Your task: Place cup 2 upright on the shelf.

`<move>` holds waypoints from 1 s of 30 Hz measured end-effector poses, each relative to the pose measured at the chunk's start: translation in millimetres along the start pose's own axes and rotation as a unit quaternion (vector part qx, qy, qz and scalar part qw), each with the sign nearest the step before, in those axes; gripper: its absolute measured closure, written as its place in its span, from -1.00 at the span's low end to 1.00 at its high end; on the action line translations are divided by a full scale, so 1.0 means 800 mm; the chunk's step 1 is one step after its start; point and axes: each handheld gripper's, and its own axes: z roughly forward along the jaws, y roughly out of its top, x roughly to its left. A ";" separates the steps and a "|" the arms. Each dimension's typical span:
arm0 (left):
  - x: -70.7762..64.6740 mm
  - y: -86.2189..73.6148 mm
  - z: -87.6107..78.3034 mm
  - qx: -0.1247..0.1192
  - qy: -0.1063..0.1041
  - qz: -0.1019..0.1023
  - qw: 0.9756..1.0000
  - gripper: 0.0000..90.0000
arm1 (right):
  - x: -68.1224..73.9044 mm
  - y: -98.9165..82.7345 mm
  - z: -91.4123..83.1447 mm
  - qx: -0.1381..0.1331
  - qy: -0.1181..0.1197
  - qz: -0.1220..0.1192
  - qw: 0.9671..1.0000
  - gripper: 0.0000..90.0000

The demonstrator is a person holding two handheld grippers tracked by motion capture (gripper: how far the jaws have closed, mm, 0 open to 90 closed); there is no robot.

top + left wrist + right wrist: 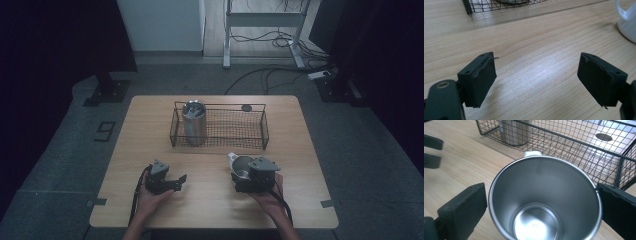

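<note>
A mug with a white outside and a steel inside stands upright on the wooden table, its handle pointing toward the basket. My right gripper straddles it. One pad stands a little off the rim and the other sits at the rim's far side, with no squeeze visible. From above, the mug sits just ahead of the right gripper. My left gripper hovers low over bare wood, jaws wide apart and empty. The mug lies off to its right. In the high view the left gripper is at front left.
A black wire basket stands across the table's middle, with a steel tumbler upright in its left end. A dark round disc lies by the basket's far rim. Cables and a frame's legs are on the floor beyond the table.
</note>
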 end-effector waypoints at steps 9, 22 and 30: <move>0.000 -0.001 -0.001 0.000 0.001 0.001 1.000 -0.65 | 0.002 -0.001 0.023 0.010 -0.016 0.000 1.000 -0.92; -0.003 -0.003 0.002 0.006 0.000 0.006 1.000 -0.65 | -0.004 -0.001 0.023 0.010 -0.003 -0.004 1.000 -0.88; -0.001 -0.002 0.000 0.000 -0.013 -0.006 1.000 -0.65 | -0.013 -0.001 0.020 0.010 0.011 0.004 1.000 -0.88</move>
